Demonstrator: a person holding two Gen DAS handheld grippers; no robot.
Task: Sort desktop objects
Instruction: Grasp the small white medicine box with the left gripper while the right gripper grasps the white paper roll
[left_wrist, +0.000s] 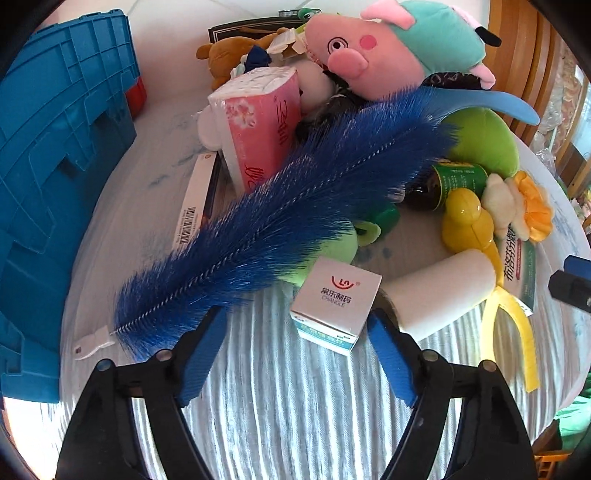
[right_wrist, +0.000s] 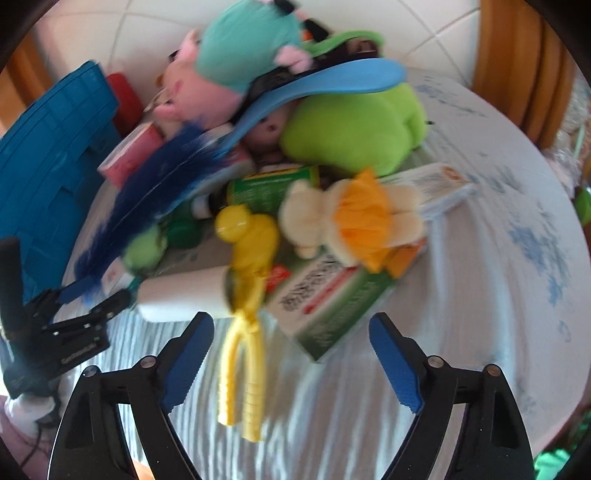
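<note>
hovering spread and empty, the left gripper (left_wrist: 295, 332) has the white box (left_wrist: 336, 304) just ahead between its tips, while the right gripper (right_wrist: 291, 343), equally spread, faces the yellow tongs (right_wrist: 245, 295) running lengthwise toward it.

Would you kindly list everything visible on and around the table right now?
duster: one, blue bristles, lying diagonally across the pile
crate: one, blue, left of the table
tissue pack: one, pink and white, behind the duster
pig plush: one, pink with teal, top of the pile
green plush: one, lime, right of the pile
small box: one, white, front of the pile
white roll: one, right of the small box
yellow tongs: one, front centre
doll: one, cream with orange skirt
left gripper: open, empty
right gripper: open, empty
</note>
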